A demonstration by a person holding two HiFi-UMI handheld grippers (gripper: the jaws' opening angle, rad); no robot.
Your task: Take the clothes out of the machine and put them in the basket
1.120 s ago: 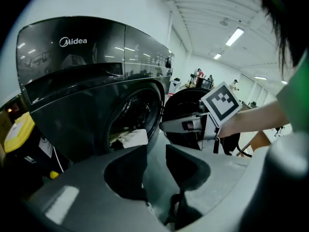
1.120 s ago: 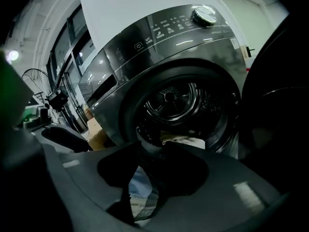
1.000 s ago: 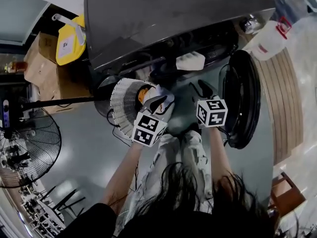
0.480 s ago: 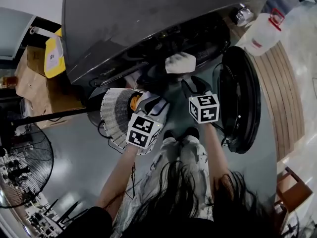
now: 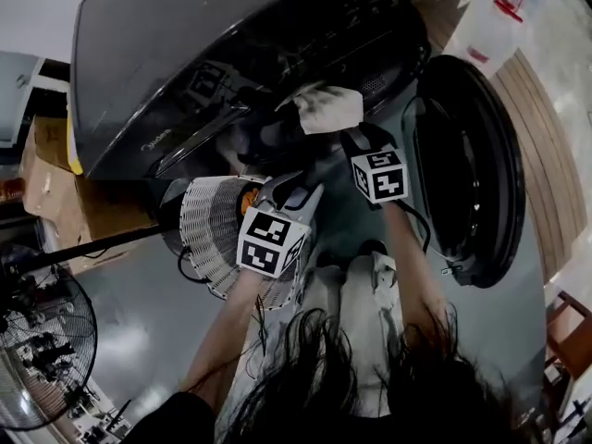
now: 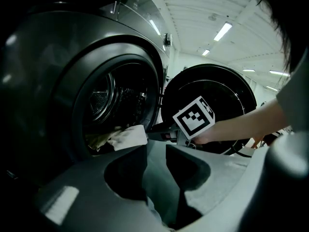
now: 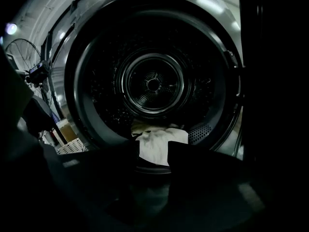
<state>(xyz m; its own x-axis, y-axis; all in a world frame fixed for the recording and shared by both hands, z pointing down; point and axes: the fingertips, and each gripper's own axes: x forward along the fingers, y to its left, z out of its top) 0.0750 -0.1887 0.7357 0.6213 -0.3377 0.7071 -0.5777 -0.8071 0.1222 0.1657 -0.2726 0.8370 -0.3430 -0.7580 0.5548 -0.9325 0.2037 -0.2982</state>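
The dark grey washing machine (image 5: pixel 213 35) stands with its round door (image 5: pixel 462 165) swung open to the right. A white cloth (image 5: pixel 328 109) lies on the lip of the drum opening, with a yellowish garment behind it. My right gripper (image 5: pixel 350 144) points at the cloth and is open. In the right gripper view the white cloth (image 7: pixel 157 144) shows in the gap between the dark jaws, below the drum (image 7: pixel 153 83); contact cannot be judged. My left gripper (image 5: pixel 294 191) is open and holds nothing, hanging beside the white basket (image 5: pixel 208 234). In the left gripper view it (image 6: pixel 157 151) faces the cloth (image 6: pixel 126 137).
A standing fan (image 5: pixel 37 350) and a cardboard box (image 5: pixel 46 174) sit left of the machine. A white jug (image 5: pixel 481 26) stands at the upper right on wooden flooring. The person's legs and hair fill the lower middle of the head view.
Both grippers have moved up toward the machine's opening, the right one closing in on the white cloth. The head view has tilted, so machine and basket sit lower and nearer.
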